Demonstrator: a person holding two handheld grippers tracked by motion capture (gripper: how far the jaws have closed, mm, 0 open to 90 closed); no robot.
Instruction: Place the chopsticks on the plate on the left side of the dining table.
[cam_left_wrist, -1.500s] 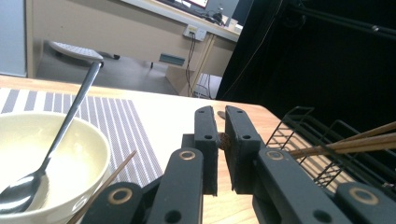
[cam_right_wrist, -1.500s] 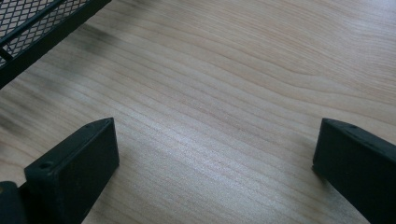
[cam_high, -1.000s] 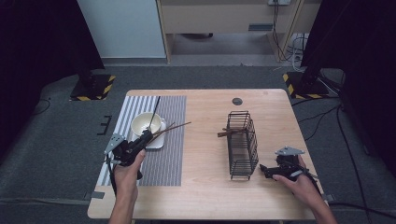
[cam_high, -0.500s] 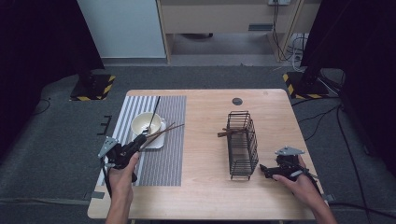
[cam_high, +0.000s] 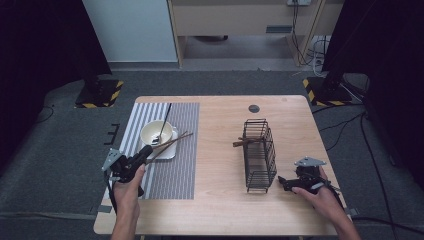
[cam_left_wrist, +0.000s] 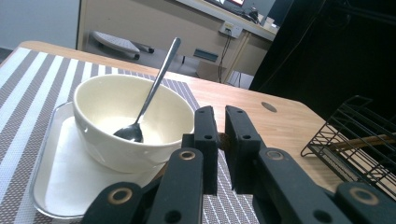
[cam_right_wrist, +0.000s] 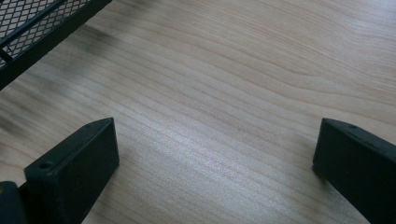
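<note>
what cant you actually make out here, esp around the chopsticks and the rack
- Chopsticks in the left gripper: in the left gripper view the near-shut jaws hide them; only a brown sliver shows in the gap.
- Brown sticks in the wire rack: too small in the high view to count; the left gripper view's right edge cuts the rack off.
- Right gripper: its view shows open jaws over bare table; the rack's corner is cut off by the top-left edge.

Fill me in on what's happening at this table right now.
A person works with a gripper in each hand. The left gripper is shut on a pair of chopsticks, holding them over the tray beside the white bowl, which has a spoon in it. The right gripper rests open on the wooden table next to the black wire basket, where another wooden utensil pokes out.
</note>
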